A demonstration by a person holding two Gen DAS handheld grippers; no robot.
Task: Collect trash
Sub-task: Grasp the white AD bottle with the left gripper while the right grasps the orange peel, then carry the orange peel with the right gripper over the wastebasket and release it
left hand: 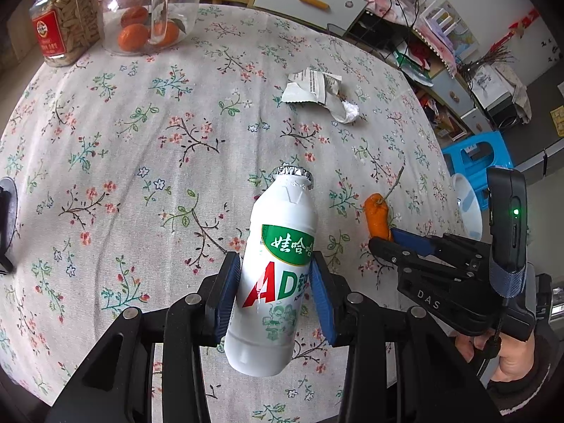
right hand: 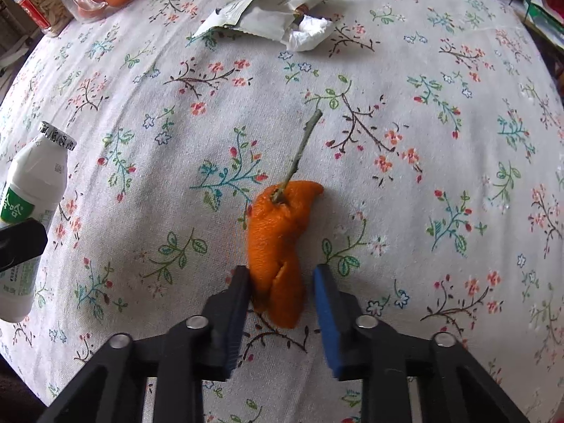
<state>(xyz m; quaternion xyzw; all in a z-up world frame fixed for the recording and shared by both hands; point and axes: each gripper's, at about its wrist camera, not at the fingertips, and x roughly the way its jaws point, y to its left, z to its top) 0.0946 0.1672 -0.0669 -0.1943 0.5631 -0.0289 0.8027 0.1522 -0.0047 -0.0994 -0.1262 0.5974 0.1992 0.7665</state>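
Observation:
My left gripper [left hand: 275, 282] is shut on a white AD milk bottle [left hand: 278, 264] with a foil cap and holds it above the floral tablecloth; the bottle also shows at the left edge of the right wrist view [right hand: 31, 190]. An orange peel [right hand: 278, 243] with a green stem lies on the cloth; it also shows in the left wrist view [left hand: 379, 216]. My right gripper [right hand: 282, 282] is open around the peel's near end, left pad touching it, right pad a little apart. A torn white wrapper with a crumpled tissue [right hand: 275, 17] lies farther back and shows in the left wrist view [left hand: 317, 91] too.
A glass jar of seeds [left hand: 67, 17] and a glass pot with oranges [left hand: 148, 10] stand at the far left of the table [left hand: 141, 141]. A white bowl [left hand: 469, 204] and a blue stool [left hand: 476, 158] sit past the table's right edge, near cluttered shelves.

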